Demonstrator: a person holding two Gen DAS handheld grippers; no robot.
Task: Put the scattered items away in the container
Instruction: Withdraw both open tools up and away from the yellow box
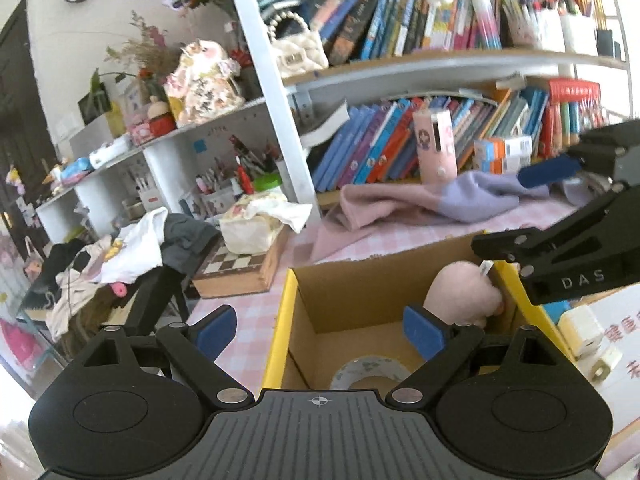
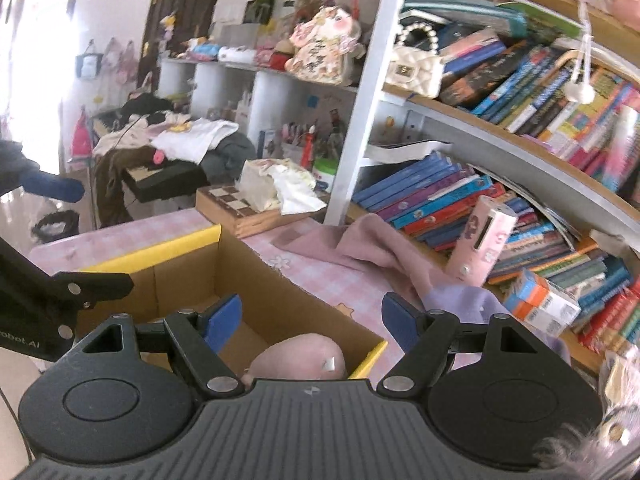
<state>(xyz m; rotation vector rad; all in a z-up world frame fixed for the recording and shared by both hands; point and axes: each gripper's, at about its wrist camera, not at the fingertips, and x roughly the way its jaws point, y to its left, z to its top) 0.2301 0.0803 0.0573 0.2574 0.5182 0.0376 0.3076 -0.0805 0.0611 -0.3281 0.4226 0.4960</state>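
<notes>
**Plush in the box, cloth next**

The pink plush [image 2: 298, 354] lies inside the cardboard box [image 1: 344, 280] beside a tape roll [image 1: 370, 372]. We judge the pink cloth [image 2: 360, 248] on the bench light and limp; pinch a fold. Left tool [image 1: 320, 330] and right tool [image 2: 312, 320] both gape, empty.

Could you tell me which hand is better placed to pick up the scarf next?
Right: its open tool points toward the scarf beside the box; the open left tool faces into the box.

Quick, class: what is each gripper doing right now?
Left gripper: open, holding nothing.
Right gripper: open, holding nothing.
</notes>
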